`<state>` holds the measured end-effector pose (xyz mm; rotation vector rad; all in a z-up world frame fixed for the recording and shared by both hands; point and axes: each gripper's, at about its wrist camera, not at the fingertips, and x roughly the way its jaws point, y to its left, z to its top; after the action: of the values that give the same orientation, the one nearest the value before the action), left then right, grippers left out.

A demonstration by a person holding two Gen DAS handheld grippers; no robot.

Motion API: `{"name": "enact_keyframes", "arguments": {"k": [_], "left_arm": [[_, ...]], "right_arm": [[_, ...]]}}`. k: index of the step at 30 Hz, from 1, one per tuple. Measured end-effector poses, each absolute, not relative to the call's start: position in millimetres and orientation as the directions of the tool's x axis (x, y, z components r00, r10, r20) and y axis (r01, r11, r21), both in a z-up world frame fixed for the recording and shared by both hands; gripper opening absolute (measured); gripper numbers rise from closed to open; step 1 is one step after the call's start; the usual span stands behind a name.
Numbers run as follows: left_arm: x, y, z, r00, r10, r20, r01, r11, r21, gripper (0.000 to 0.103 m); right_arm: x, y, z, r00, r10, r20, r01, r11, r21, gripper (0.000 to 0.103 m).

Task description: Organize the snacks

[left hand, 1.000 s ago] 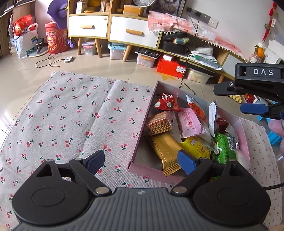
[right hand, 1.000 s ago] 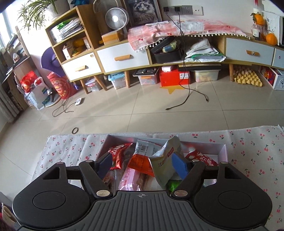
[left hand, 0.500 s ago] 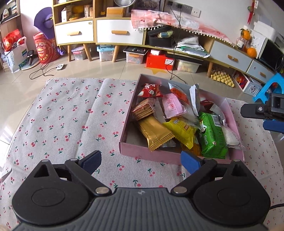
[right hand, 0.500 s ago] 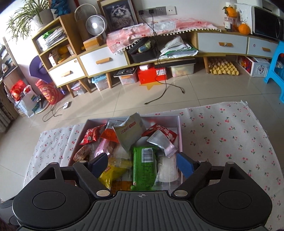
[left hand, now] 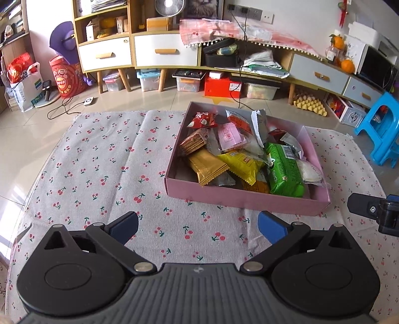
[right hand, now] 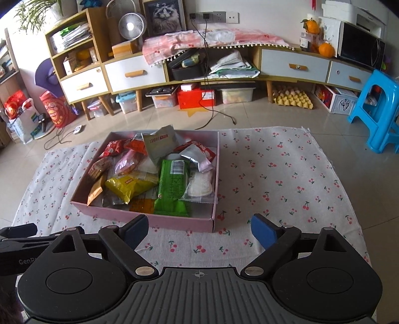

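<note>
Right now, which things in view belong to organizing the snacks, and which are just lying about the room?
Part of the job:
pink box
green snack pack
yellow snack pack
gold wafer pack
cherry-print cloth

Just lying about:
blue plastic stool
desk fan
yellow egg tray
red box
cat picture

Ahead of you: glossy beige tiled floor (right hand: pixel 249 117), low wooden cabinet (right hand: pixel 134 72) with white drawers along a white wall (right hand: pixel 274 15). Blue plastic stool (right hand: pixel 376 109) right. Small fan (right hand: pixel 131 25), cat picture (right hand: pixel 164 15), microwave (right hand: pixel 359 48) on top. Soft daylight.
</note>
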<state>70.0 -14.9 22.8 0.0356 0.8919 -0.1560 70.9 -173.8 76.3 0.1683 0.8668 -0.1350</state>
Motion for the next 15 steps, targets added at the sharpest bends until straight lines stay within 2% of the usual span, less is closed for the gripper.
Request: {"name": "enact_keyframes", "arguments": {"k": [15], "left_arm": [[51.8,-16.1,20.0,0.604,-0.073,-0.794,0.121,0.993,0.001,0.102]], "right_arm": [[50.2,-177.5,56.1,0.594,-0.068,-0.801,0.219,0.972,0.080,0.095]]}}
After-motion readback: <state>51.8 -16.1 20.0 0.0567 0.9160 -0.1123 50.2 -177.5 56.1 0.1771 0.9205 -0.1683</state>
